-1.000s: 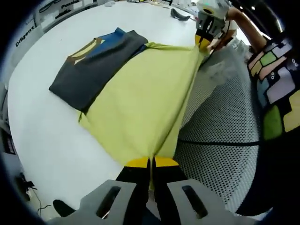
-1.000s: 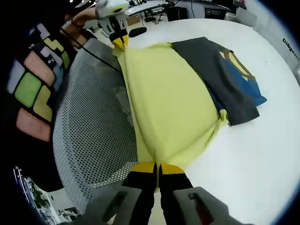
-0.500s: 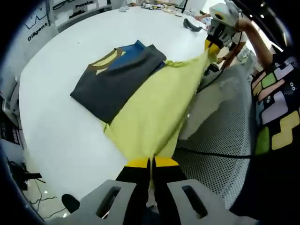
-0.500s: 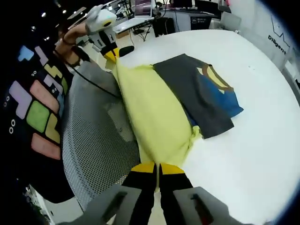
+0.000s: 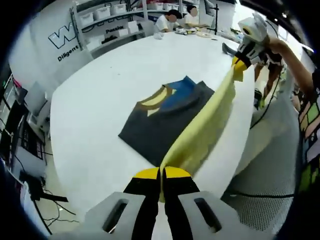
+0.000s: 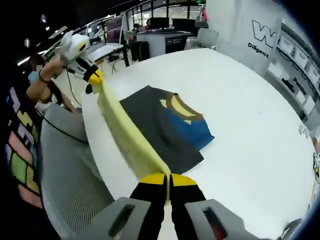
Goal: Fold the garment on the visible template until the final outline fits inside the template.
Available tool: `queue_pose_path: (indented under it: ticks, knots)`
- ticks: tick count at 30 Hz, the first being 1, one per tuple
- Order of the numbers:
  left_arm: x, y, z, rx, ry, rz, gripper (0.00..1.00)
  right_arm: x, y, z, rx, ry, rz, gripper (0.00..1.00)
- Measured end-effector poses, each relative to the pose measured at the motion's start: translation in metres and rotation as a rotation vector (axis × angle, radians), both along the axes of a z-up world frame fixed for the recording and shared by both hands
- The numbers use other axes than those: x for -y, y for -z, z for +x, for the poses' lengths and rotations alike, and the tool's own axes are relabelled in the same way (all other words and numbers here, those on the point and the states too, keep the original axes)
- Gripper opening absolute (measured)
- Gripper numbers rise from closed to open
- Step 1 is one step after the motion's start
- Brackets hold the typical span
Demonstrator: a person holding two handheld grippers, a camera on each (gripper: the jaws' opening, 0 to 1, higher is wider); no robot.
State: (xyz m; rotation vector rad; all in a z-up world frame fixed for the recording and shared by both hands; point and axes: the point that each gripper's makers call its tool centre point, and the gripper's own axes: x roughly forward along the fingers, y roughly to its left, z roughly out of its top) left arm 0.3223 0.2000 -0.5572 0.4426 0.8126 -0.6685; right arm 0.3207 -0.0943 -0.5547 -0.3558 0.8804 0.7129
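Note:
A yellow garment hangs stretched in the air between the two grippers, lifted off the white table. My left gripper is shut on one end of it. My right gripper is shut on the other end of the yellow garment. In the left gripper view the right gripper shows at the far end; in the right gripper view the left gripper does the same. Beneath the cloth lies a folded dark grey piece with blue and tan collar parts, also seen as the folded dark piece.
A mesh office chair stands at the table's near edge, with the chair beside a person's patterned sleeve. People sit at the far end of the table. Desks and monitors stand behind.
Both grippers have risen and pulled the yellow garment up off the table, so it now hangs as a narrow taut band instead of lying spread. The dark folded piece stays put.

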Motion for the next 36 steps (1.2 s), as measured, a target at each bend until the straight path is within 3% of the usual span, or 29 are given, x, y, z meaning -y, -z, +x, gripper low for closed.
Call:
queue_pose_path:
  ticks: [7,16,22,36]
  knots:
    - [0.002,-0.002,0.048,0.14,-0.061,-0.034,0.0,0.002,0.003,0.043,0.1,0.135,0.034,0.0]
    - [0.0,0.042,0.086,0.151,-0.105,-0.025,0.0,0.001,0.044,0.081,0.166,0.217,0.045,0.0]
    - [-0.001,0.068,0.097,0.13,-0.133,-0.017,0.0,0.0,0.076,0.099,0.174,0.258,0.036,0.0]
    - [-0.004,0.097,0.109,0.088,-0.145,0.011,0.0,0.001,0.099,0.119,0.179,0.253,-0.01,0.0]
